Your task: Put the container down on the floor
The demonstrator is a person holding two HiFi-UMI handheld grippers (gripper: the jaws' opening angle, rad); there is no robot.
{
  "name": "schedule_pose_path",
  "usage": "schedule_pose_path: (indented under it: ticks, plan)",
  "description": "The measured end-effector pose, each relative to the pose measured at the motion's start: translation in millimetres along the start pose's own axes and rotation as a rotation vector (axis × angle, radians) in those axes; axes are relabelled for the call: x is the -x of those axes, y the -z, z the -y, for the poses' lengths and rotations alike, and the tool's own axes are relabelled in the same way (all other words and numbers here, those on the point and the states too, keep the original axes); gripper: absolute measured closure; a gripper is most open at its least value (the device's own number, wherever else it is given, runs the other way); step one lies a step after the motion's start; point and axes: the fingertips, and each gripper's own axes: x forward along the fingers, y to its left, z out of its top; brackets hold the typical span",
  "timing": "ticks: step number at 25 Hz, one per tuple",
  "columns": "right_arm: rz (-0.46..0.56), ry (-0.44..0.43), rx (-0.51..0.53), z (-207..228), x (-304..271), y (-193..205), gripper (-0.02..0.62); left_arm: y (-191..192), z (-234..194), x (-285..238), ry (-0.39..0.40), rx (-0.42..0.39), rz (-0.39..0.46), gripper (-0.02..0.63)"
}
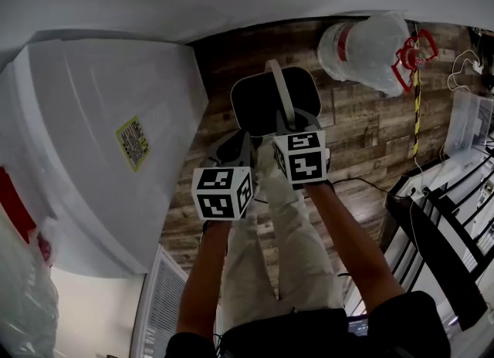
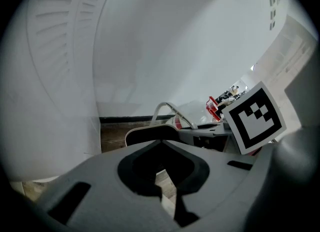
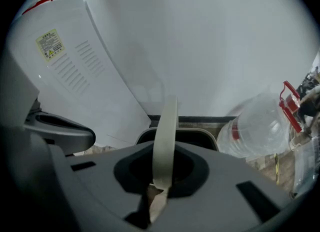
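Appliance casing (image 1: 93, 156), white, fills our left, beside wood floor (image 1: 363, 140). Our right gripper (image 1: 285, 123) is clamped on the pale handle (image 1: 279, 86) of the dark container (image 1: 255, 103), which hangs over the floor. Our left gripper (image 1: 241, 143) sits just beside it, closed and empty.

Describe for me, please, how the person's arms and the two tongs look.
The left tongs and right tongs are grey moulded plastic. Each carries a white cube printed with black square markers. The forearms are bare below dark short sleeves.
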Motion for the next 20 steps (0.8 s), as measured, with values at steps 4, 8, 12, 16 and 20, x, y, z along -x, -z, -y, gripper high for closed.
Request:
schedule_pose_path:
  ticks: [4, 8, 12, 16, 20]
  plan:
    - [-0.012, 0.006, 0.008, 1.1, -5.1, 4.7, 0.563, 5.4, -0.4, -3.0, 0.008, -0.001, -0.013, 0.591]
    - [-0.014, 0.002, 0.004, -3.5, -8.7, 2.5, 0.563, 9.2, -6.2, -11.4, 0.010, -0.001, -0.023, 0.591]
    - [-0.037, -0.002, 0.009, -0.7, -16.2, 8.3, 0.564, 5.0, -8.4, -21.0, 0.006, 0.000, -0.021, 0.591]
    - [-0.043, -0.001, 0.027, 1.5, -26.6, 6.6, 0.563, 3.8, -12.5, -30.8, 0.004, -0.003, -0.023, 0.591]
    - [-0.050, -0.008, 0.029, 4.2, -38.7, 7.1, 0.563, 3.0, -19.6, -42.1, -0.008, -0.010, -0.024, 0.591]
